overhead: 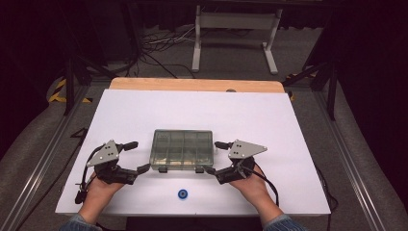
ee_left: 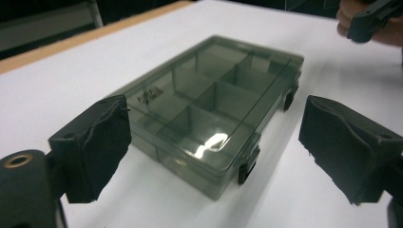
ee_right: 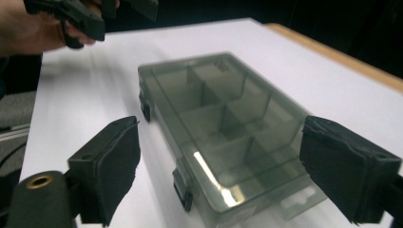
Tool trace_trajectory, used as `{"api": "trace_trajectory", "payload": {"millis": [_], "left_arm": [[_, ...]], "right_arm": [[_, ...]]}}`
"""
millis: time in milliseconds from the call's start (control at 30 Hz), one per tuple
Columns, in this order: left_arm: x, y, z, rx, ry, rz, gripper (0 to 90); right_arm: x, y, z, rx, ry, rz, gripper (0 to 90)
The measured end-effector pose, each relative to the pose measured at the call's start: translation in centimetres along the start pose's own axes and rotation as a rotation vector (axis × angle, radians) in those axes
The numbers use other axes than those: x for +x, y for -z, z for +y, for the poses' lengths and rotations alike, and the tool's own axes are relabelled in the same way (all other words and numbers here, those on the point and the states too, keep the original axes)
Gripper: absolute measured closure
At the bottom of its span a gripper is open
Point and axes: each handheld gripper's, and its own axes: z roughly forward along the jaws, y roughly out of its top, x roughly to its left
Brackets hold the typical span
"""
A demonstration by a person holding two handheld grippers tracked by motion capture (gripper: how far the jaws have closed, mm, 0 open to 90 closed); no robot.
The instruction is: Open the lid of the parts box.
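A smoky clear plastic compartment box (overhead: 182, 148) lies lid-closed in the middle of the white table (overhead: 192, 113), two black latches on its near side. My left gripper (overhead: 137, 156) stands open just left of the box, jaws pointing at its left end. My right gripper (overhead: 215, 157) is open at the box's right end. In the left gripper view the box (ee_left: 209, 109) lies between and beyond the wide-apart pads (ee_left: 97, 145); something small and dark sits in one far compartment. The right gripper view shows the box (ee_right: 223, 123) between its pads (ee_right: 114, 166).
A small blue round thing (overhead: 182, 194) lies on the table near the front edge, between my hands. A wooden strip (overhead: 195, 85) runs along the table's far edge. Beyond it are cables and a white stand (overhead: 235, 33) on the floor.
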Motion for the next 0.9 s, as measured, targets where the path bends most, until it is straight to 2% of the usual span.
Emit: {"api": "trace_trajectory", "payload": {"millis": [33, 100, 300, 567, 667, 900], "left_arm": [[0.0, -0.2, -0.1, 0.021, -0.006, -0.004, 13.1], [-0.1, -0.6, -0.3, 0.053, -0.012, -0.016, 13.5], [0.0, -1.1, -0.8, 0.097, 0.002, -0.021, 15.3], [0.0, -1.6, -1.3, 0.152, 0.002, -0.023, 15.9], [0.1, -1.8, -1.5, 0.177, 0.014, -0.029, 16.5], [0.0, -1.9, -1.8, 0.199, 0.019, -0.026, 19.1]], "right_arm": [[0.1, -0.3, -0.3, 0.037, -0.005, 0.003, 17.0], [0.2, -0.3, -0.5, 0.044, -0.003, -0.002, 18.1], [0.3, -0.4, -1.1, 0.114, -0.014, -0.016, 21.6], [0.2, -0.6, -2.2, 0.166, -0.036, -0.025, 24.5], [0.2, -0.7, -2.6, 0.189, -0.038, -0.024, 25.4], [0.1, -0.9, -3.0, 0.214, -0.042, -0.016, 29.5]]}}
